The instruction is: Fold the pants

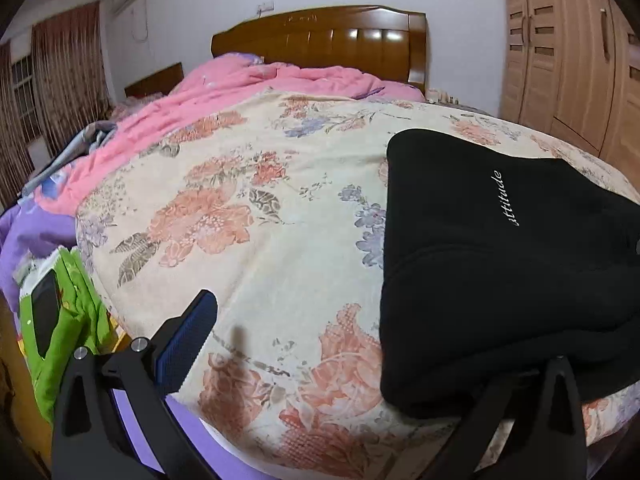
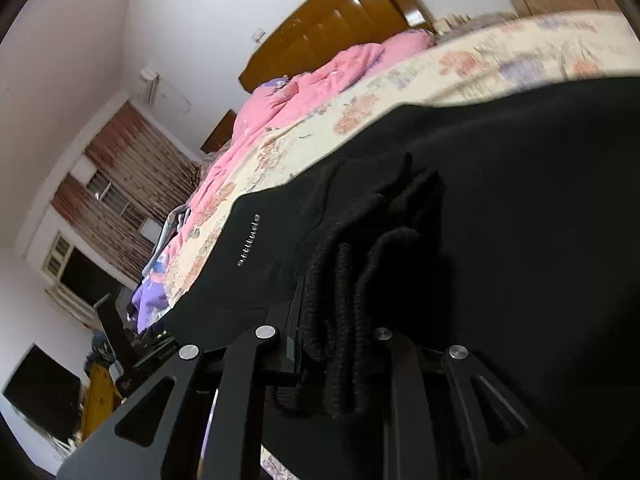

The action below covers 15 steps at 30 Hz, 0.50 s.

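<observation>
On floral bedspread (image 1: 280, 208) — right gripper (image 2: 340, 340) clamped on black pants (image 2: 520, 220), left gripper (image 1: 360, 360) wide

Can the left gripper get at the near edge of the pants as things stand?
Probably yes. The left gripper is open, one finger already beside the pants at their near edge, and only bare floral bedspread lies between its fingers. The right gripper grips the bunched waistband elsewhere.

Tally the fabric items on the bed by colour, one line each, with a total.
Black: 1, the black pants
Pink: 1, the pink quilt
Cream floral: 1, the floral blanket
Purple: 1, the purple sheet
Total: 4
</observation>
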Tool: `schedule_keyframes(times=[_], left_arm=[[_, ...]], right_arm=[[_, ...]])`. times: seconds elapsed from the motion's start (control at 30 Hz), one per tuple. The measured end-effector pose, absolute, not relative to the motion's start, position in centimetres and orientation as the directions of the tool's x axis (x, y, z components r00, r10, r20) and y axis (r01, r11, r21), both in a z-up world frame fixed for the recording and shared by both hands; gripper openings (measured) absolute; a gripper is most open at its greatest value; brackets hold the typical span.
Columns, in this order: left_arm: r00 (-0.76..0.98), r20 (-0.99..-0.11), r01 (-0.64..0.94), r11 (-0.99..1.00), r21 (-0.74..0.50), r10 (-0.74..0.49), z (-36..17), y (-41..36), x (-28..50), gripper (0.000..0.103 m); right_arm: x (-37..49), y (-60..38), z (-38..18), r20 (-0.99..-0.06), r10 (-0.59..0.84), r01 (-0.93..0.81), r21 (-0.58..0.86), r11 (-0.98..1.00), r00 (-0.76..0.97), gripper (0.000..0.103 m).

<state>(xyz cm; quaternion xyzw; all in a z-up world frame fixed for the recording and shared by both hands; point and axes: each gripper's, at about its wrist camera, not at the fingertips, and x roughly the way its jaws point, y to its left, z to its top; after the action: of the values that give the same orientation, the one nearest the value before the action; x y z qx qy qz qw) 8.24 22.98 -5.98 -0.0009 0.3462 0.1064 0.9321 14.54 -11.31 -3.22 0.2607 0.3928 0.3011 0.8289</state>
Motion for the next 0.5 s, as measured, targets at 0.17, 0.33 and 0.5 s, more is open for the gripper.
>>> schedule_keyframes(times=[0.17,0.33,0.5], left_arm=[[0.729,-0.647,-0.209,0.973,0.1,0.223,-5.8,22.7,8.2,0.102],[0.733,-0.651,-0.212,0.976,0.055,0.196,-6.3,23.4,8.0,0.102],[0.801,-0.586,-0.233,0.966,-0.111,0.126,-4.9,25.0,6.3,0.101]], right_arm=[[14.4,-10.7,-3.0,-0.484,0.712,-0.327,0.657,0.68,0.509,0.017],[14.8,-10.5,-4.2,-0.513,0.714,-0.29,0.675,0.679,0.477,0.017],[13.8,-9.1,-0.6,-0.438,0.752,-0.384,0.666,0.64,0.493,0.017]])
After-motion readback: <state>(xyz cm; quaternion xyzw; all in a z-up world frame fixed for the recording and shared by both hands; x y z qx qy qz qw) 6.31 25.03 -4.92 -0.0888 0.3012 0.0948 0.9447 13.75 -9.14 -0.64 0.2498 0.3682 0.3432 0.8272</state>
